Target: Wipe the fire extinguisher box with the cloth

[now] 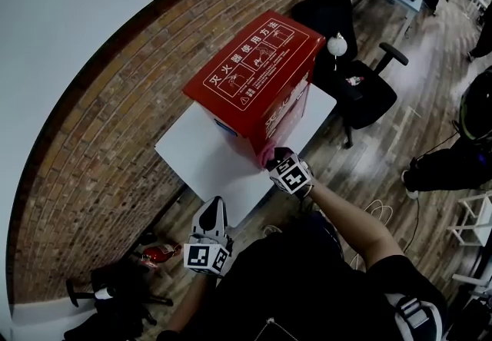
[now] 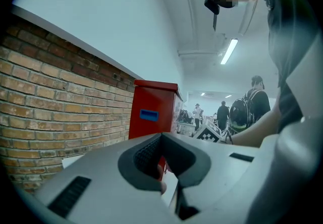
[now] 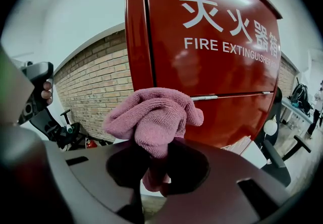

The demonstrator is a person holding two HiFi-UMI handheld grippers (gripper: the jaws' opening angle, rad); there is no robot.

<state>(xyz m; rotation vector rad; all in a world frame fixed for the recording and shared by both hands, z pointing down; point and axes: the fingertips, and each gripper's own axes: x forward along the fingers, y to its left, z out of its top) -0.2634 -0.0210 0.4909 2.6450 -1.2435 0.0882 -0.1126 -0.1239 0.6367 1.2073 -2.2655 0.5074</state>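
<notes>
A long brick wall point(image 1: 115, 124) runs behind a white counter point(image 1: 200, 159). On the counter stands the red fire extinguisher box point(image 1: 257, 71), with its back near the wall. Its top carries white pictures and characters, and its front door carries white lettering. A black office chair point(image 1: 361, 90) stands on the wooden floor just beyond the counter.

The right tool point(image 1: 275, 157) is at the lower front of the box. Its jaws are closed on a pink cloth point(image 3: 151, 117), which bunches out above them. In the head view the cloth seems to touch the red door near the bottom corner, but the contact itself I cannot confirm.

The left tool point(image 1: 213, 209) is held off the near corner of the counter, well apart from the box. Its jaws stand together and nothing is between them.
</notes>
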